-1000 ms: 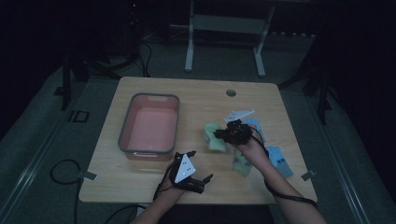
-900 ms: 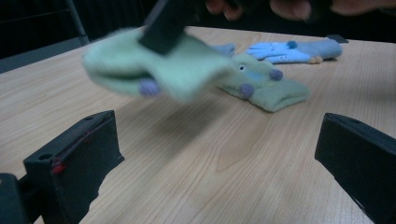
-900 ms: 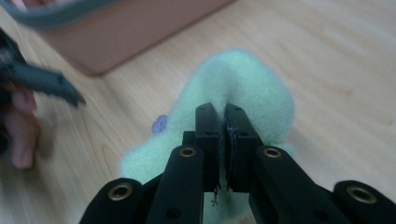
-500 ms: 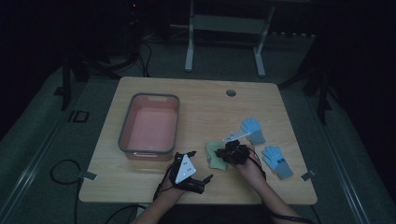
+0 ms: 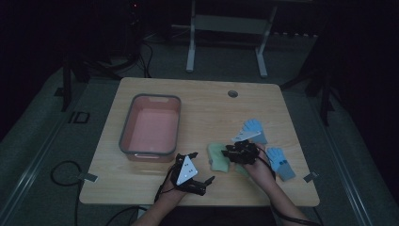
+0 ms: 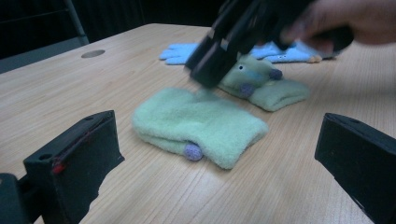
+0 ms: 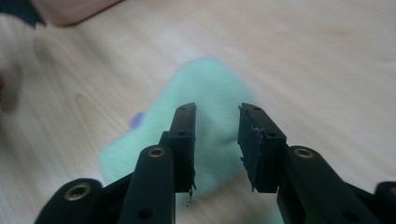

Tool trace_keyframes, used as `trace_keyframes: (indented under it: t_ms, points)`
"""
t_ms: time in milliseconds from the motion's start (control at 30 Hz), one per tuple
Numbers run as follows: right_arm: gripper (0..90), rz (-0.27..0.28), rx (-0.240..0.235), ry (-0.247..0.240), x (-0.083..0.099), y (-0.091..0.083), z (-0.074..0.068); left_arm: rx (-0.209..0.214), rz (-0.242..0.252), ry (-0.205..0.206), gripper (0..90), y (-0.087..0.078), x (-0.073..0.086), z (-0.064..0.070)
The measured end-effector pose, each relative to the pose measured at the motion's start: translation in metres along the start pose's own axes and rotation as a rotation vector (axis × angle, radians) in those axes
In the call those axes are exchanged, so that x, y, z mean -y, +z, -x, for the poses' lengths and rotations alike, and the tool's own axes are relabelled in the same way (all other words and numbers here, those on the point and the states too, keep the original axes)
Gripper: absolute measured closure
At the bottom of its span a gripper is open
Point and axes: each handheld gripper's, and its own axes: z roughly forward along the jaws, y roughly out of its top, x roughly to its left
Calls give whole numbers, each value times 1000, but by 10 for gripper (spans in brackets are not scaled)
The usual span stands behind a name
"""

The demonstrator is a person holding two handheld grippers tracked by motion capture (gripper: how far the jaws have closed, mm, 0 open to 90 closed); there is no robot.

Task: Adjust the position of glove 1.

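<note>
Two pale green mittens lie on the wooden table (image 5: 202, 103). The nearer mitten (image 6: 201, 121) (image 5: 217, 157) lies flat with a purple dot at its edge. The other mitten (image 6: 261, 84) has a small face on it and sits behind. My right gripper (image 7: 217, 114) (image 5: 240, 151) (image 6: 219, 56) hangs open just over the nearer mitten (image 7: 205, 79), with nothing between its jaws. My left gripper (image 6: 215, 135) (image 5: 188, 176) stands wide open near the front edge, pointing at that mitten from a short way off.
A pink bin (image 5: 150, 127) with a grey rim stands at the left of the table. Two blue gloves (image 5: 254, 126) (image 5: 281, 162) lie to the right of the mittens. A round hole (image 5: 232, 93) sits near the far edge.
My right gripper has come nearer to the front edge and a little left, and now hovers over the nearer green mitten. The left gripper has stayed put.
</note>
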Motion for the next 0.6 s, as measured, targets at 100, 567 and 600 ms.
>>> trace_keyframes:
  t_ms: [100, 567, 600]
  points:
    - [645, 18, 28, 21, 2, -18, 14, -1, 0, 1, 0, 0, 0, 0]
    - [575, -64, 85, 94, 54, -40, 42, -7, -3, 2, 0, 0, 0, 0]
    - [573, -77, 86, 104, 58, -38, 43, -6, -2, 1, 0, 0, 0, 0]
